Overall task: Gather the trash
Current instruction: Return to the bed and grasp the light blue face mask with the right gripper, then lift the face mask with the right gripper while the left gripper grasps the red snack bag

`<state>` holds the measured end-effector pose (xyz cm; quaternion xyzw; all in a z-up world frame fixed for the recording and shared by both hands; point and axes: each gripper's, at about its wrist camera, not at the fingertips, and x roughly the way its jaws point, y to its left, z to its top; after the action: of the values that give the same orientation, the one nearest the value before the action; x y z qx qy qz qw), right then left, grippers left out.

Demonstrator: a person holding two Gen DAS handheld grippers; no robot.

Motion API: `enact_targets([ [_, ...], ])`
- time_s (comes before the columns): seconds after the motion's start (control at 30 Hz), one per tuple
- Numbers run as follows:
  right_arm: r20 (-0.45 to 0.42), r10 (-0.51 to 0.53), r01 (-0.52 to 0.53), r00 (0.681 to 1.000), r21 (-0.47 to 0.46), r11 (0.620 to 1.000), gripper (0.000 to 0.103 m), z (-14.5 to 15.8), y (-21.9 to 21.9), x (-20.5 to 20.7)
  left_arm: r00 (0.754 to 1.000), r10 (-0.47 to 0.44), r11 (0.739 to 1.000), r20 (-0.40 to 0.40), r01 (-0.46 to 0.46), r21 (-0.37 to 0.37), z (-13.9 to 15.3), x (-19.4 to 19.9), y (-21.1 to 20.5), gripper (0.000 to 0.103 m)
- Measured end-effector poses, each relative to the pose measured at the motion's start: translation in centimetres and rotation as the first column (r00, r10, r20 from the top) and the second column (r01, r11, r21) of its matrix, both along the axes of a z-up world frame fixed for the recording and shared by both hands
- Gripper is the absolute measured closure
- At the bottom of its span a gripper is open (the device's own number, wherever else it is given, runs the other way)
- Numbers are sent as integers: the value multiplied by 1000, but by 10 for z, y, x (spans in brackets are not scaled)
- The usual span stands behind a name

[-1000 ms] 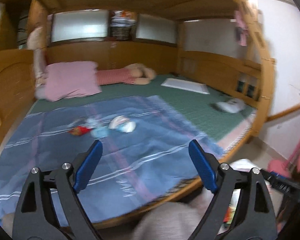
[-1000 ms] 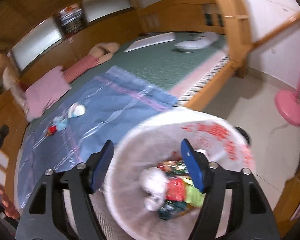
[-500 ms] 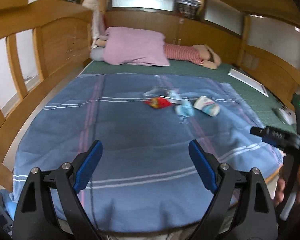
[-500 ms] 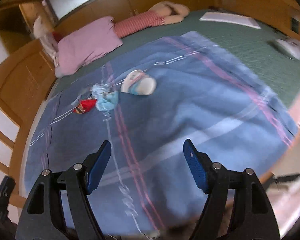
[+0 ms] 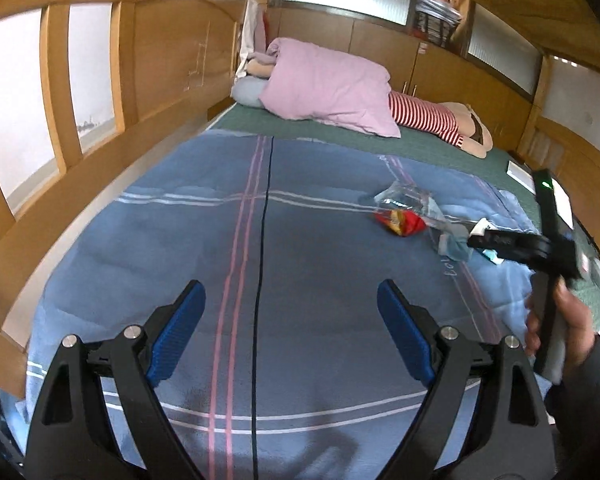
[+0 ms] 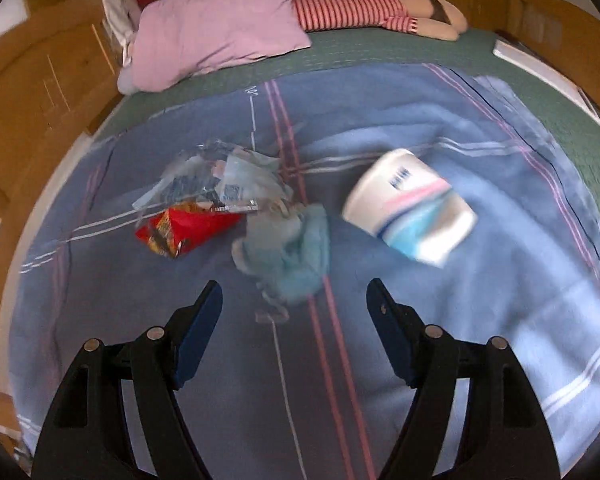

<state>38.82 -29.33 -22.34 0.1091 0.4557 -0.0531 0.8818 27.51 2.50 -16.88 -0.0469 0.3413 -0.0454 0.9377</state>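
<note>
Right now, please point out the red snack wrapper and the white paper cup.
red snack wrapper (image 6: 188, 230), right wrist view, middle of its crumpled face.
white paper cup (image 6: 410, 210), right wrist view, its side wall.

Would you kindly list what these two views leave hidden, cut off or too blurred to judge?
- Paper cup: print unreadable in the right wrist view, motion blur; in the left wrist view mostly behind the right claw's body.
- Clear wrapper: label too blurred, right wrist view.
- Trash bin: outside both views.
- Striped plush: one end under the pink pillow.
</note>
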Motion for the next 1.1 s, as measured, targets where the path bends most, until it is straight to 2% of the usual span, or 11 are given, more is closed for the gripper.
enact_targets([
  [0.1, -30, 9, -9, 1000, -18, 1000, 30, -12, 7, 26, 999, 7, 1000, -32, -7, -20, -8, 8, 5, 15],
  [0.17, -59, 13, -14, 998, -21, 1000, 37, -22, 10, 40, 999, 14, 999, -41, -15, -34, -10, 10, 10, 15],
  [0.2, -71, 14, -15, 997, -22, 1000, 58, -28, 11, 47, 999, 17, 999, -45, -18, -41, -11, 11, 12, 15],
  [0.27, -108, 20, -19, 994, 14, 1000, 78, -39, 11, 55, 998, 25, 998, -52, -27, -49, -14, 12, 14, 15],
  [0.33, -106, -6, 9, 994, 28, 1000, 87, -39, 7, 52, 997, 31, 997, -67, -35, -65, -17, 15, 15, 15],
  [0.53, -46, -26, 33, 999, 168, 985, 90, -4, -8, 6, 998, 17, 999, -58, -19, -40, -19, 14, 6, 15],
  [0.67, 30, -37, 30, 999, 209, 978, 90, 20, -8, -56, 996, -29, 999, -84, 27, -24, -24, 17, -9, 15],
  [0.8, 39, -49, 41, 998, 186, 982, 90, 15, -9, -95, 991, -104, 994, -85, 106, 18, -24, 24, -34, 15],
  [0.87, 18, -59, 53, 998, 236, 970, 90, 7, -17, -105, 984, -149, 988, -94, 152, 21, -25, 35, -51, 15],
  [1.03, 46, -85, 70, 995, 257, 964, 90, 11, -25, -114, 970, -228, 970, -88, 234, 66, -33, 81, -106, 15],
  [1.1, 51, -90, 72, 995, 275, 959, 90, 11, -31, -116, 963, -253, 958, -92, 262, 112, -41, 101, -131, 15],
])
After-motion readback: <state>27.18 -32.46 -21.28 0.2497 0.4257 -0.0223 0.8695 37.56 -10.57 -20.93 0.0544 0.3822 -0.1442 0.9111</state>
